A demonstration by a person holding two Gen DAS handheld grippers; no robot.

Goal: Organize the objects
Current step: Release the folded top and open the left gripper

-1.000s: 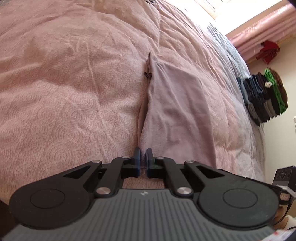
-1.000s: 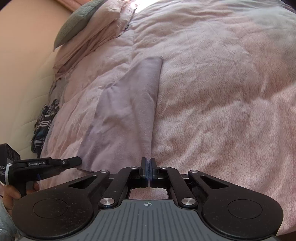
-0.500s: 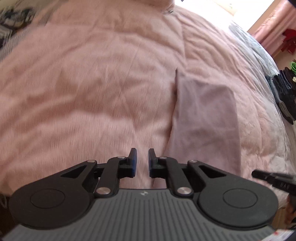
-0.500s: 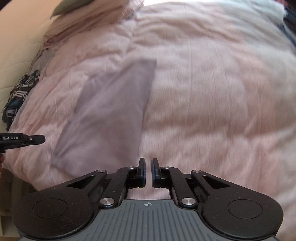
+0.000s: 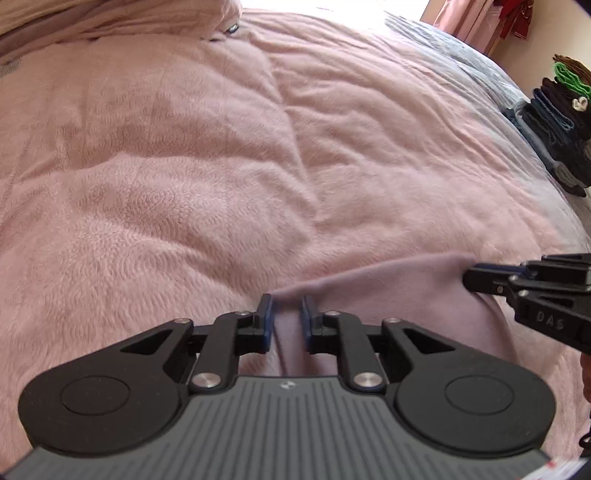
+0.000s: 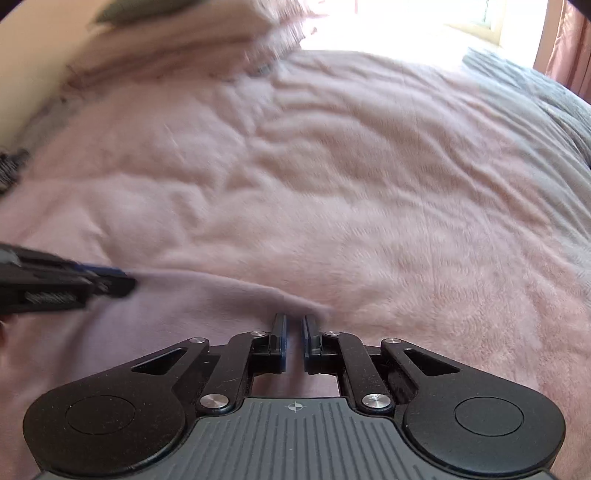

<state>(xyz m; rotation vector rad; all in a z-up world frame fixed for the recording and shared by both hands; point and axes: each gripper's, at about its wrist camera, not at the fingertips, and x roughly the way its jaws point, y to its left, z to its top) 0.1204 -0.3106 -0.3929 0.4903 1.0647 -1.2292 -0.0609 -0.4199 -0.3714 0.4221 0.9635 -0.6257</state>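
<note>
Left wrist view: left gripper (image 5: 287,317), blue pads parted by a small gap, jaws just been opening; the near fold edge of the mauve folded cloth (image 5: 399,295) runs up between the pads, but neither pad visibly presses it. Reads as loose, not gripped. Right gripper (image 5: 476,277) enters from the right of this view with its tip at the cloth's far upper corner.

Right wrist view: right gripper (image 6: 293,339), a narrow slit showing between its pads, cloth (image 6: 177,314) under and ahead of the tips. The frame is blurred; the cloth does not look pinched. Left gripper (image 6: 118,282) comes in from the left edge, tip on the cloth's other corner.

Cloth location: flat on the pink bedspread (image 5: 184,177), at the near edge of the bed, between the two grippers.

Orientation: long axis crosswise to both cameras, running gripper to gripper; folded top edge faces up the bed, toward the pillows (image 5: 110,22).

Progress, judged: cloth already folded to a narrow strip; both tools sit at its ends, likely set for another fold or a lift. Stack of folded dark clothes (image 5: 554,122) at the far right of the bed suggests the destination. Transfer not yet done.
</note>
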